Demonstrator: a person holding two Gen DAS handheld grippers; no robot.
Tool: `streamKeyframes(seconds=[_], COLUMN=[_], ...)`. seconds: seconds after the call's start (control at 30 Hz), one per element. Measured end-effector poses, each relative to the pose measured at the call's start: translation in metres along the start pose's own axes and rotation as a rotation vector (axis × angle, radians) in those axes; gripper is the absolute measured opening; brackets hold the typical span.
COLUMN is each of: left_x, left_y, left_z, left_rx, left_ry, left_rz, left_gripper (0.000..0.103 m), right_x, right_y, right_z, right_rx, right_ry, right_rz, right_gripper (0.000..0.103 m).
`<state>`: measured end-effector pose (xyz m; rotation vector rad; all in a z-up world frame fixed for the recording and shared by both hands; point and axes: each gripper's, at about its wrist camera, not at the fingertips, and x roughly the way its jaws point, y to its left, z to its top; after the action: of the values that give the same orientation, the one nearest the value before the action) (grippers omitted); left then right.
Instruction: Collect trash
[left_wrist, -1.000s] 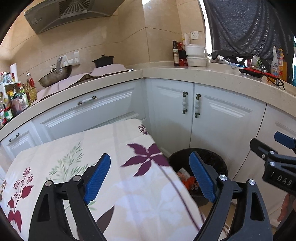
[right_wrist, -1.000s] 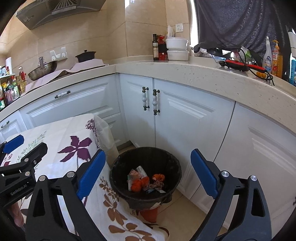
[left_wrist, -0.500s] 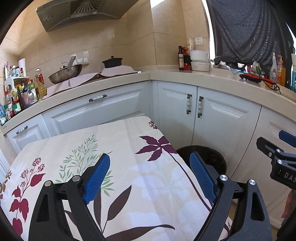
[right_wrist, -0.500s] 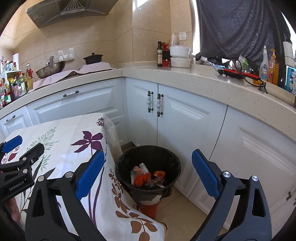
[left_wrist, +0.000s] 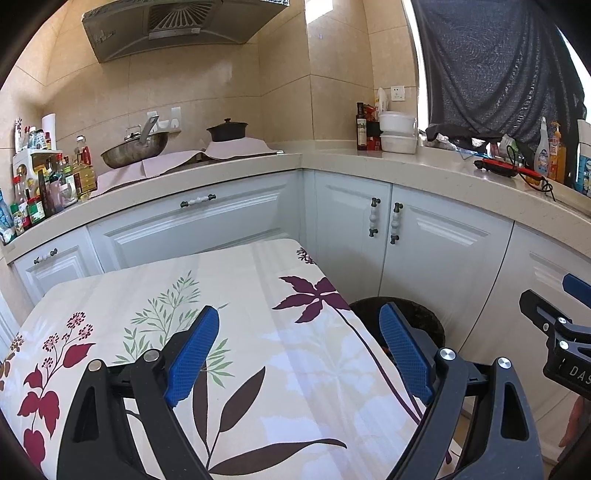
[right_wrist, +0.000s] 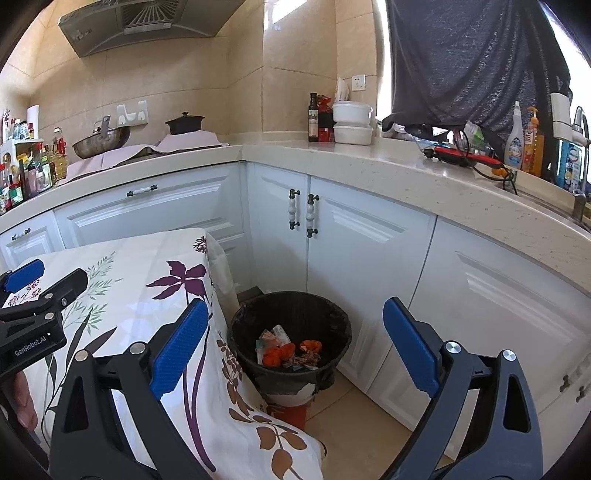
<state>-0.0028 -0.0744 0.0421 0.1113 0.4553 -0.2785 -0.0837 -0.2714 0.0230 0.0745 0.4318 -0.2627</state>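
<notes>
Trash (right_wrist: 286, 349), orange-red, crumpled, binned

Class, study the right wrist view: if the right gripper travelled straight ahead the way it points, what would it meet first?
Most likely the black trash bin between the open right gripper fingers, though depth is uncertain.

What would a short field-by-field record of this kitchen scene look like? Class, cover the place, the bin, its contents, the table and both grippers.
Place: kitchen corner with white cabinets under a beige counter
Bin: black bin on the floor beside the table, in front of the cabinets
Bin contents: orange scraps and paper wrappers
Table: covered by a flowered tablecloth, nothing lying on it
Left gripper: open, empty, over the table
Right gripper: open, empty, pointing toward the bin
</notes>
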Motion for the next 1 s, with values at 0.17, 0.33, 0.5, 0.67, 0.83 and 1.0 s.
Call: streamKeyframes(seconds=[0.17,0.33,0.5,0.67,0.83,1.0], left_x=[-0.0023,-0.0036,-0.0044,-0.0051,-0.0065,-0.0067], left_y=[0.0002,0.001,0.0015,0.0016,0.0017,0.0018], left_z=[0.0016,0.0013,0.0012,0.0018,0.0024,0.0026], left_rx=[0.001,0.001,0.0,-0.001,-0.003,-0.005], left_ry=[-0.006,-0.01,-0.011,-0.012,-0.017,-0.016], left_rz=[-0.005,-0.006,-0.006,-0.005,-0.005,-0.007], left_gripper=[0.086,0.086,0.086,0.086,0.086,0.086], right_x=[-0.0013,-0.0032,-0.003,-0.003,-0.0031,-0.0035], right_y=[-0.0015,-0.0036,-0.0038,-0.0051,-0.0052,-0.0055], right_z=[-0.0001,0.0009,0.0008,0.0009,0.0007,0.0002], right_rx=[0.002,0.001,0.002,0.001,0.001,-0.001], right_ry=[-0.005,-0.014,-0.013,-0.018,-0.016,-0.016], right_rz=[-0.003,-0.006,-0.007,-0.008,-0.007,-0.008], right_gripper=[0.093,0.093,0.093,0.093,0.093,0.093])
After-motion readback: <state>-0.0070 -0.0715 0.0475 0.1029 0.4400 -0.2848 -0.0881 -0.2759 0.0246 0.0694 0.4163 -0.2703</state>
